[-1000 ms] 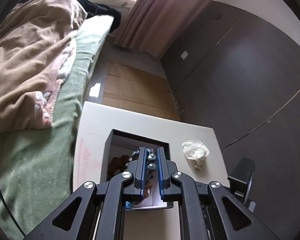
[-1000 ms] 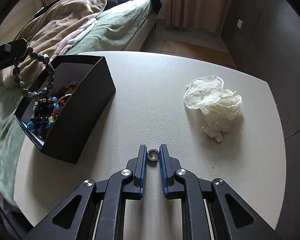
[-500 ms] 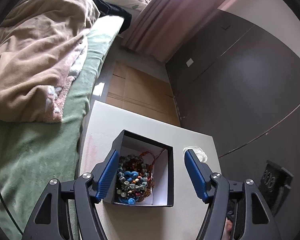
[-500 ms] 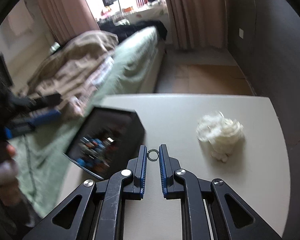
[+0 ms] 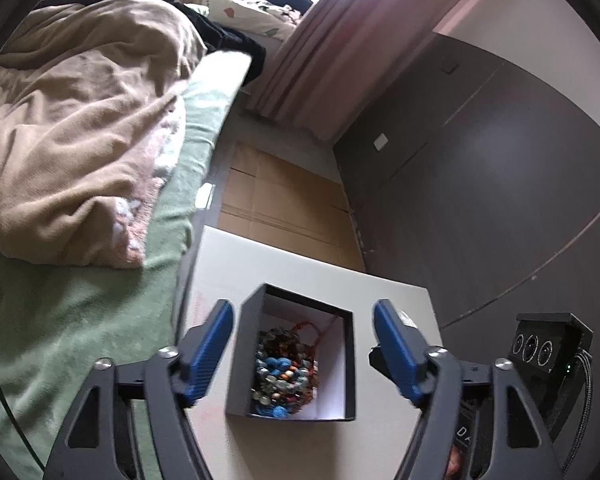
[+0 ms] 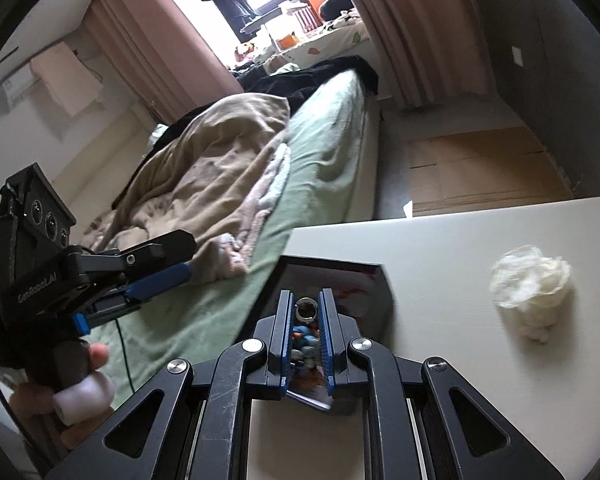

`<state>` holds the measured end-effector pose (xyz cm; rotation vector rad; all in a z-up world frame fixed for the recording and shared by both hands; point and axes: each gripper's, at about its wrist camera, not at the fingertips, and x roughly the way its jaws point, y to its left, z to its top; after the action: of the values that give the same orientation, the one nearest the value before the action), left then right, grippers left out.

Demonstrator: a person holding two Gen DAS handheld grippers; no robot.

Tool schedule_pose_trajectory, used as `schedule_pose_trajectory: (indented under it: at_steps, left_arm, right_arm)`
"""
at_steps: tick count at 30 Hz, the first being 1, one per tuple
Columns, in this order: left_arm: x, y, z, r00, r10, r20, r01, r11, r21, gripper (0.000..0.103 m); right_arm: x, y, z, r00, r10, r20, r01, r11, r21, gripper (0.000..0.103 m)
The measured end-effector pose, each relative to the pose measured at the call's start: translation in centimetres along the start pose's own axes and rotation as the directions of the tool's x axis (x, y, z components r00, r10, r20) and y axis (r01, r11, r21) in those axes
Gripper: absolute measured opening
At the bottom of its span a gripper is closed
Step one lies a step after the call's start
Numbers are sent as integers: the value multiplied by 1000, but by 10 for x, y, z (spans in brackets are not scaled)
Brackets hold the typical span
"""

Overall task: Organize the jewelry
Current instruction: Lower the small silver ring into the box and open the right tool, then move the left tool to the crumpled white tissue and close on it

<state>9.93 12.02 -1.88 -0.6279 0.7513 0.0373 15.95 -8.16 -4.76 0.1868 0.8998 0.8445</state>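
Note:
A black open box (image 5: 350,364) with a white inside stands on the white table (image 5: 300,276). It holds a heap of bead bracelets (image 5: 286,372). My left gripper (image 5: 304,320) is open and empty, high above the box. My right gripper (image 6: 306,300) is shut on a small silver ring (image 6: 306,309) and holds it over the box (image 6: 382,292), with the beads (image 6: 304,344) below it. The left gripper (image 6: 156,276) also shows at the left of the right wrist view.
A crumpled white tissue (image 6: 532,280) lies on the table (image 6: 480,240) to the right of the box. A bed with a green sheet (image 5: 60,320) and a beige blanket (image 5: 80,140) runs along the table's left side. A dark wall (image 5: 480,200) stands at the right.
My left gripper opened, dropped the grey bead bracelet into the box and rose. My right gripper lifted the ring off the table and carried it left over the box.

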Motion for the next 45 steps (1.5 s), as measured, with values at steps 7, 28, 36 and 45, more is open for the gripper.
schedule_pose_trajectory:
  at_steps: [7, 28, 36, 45]
  left_arm:
    - [-5, 23, 15, 999, 23, 33, -22, 999, -45, 89]
    - [1, 9, 5, 1000, 23, 21, -23, 999, -25, 89]
    - [5, -27, -17, 1000, 25, 14, -25, 997, 72, 89]
    - [11, -62, -34, 1000, 6, 3, -6, 988, 155, 89]
  right_arm:
    - [20, 2, 3, 997, 72, -7, -71, 996, 53, 14]
    - [-20, -42, 4, 998, 62, 8, -62, 983, 174, 91]
    - [-70, -74, -1, 997, -58, 59, 44, 976, 212, 103]
    - [-110, -104, -8, 985, -150, 82, 122, 953, 278, 103]
